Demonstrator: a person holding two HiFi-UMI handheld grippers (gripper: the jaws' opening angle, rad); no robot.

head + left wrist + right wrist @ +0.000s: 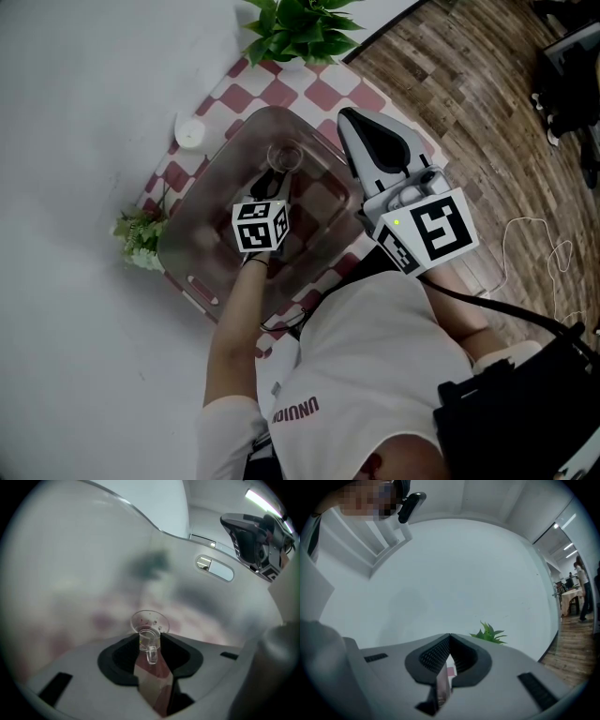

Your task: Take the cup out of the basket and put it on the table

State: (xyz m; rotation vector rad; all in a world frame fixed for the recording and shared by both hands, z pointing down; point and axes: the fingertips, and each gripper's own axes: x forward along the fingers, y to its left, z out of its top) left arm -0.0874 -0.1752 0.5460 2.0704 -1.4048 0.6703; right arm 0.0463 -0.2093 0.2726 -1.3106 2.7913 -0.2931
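A small clear cup (284, 155) (149, 630) stands upright inside the translucent grey basket (208, 202) (70, 573), toward its far end, with its handle turned toward my left gripper. The left gripper (272, 178) (150, 642) reaches down into the basket, open, its tips on either side of the cup's handle and not visibly pressing it. My right gripper (347, 114) (450, 635) is held level above the basket's right side. Its jaws are shut and hold nothing. It also shows at the upper right of the left gripper view as a black-and-white gripper (255, 541).
The basket sits on a red-and-white checkered cloth (319, 94) against a white wall. A potted plant (300, 28) (490, 633) stands behind it, a small white round object (190, 134) to its left, and a little flower sprig (141, 234) at its near left. A wooden floor (487, 112) lies to the right.
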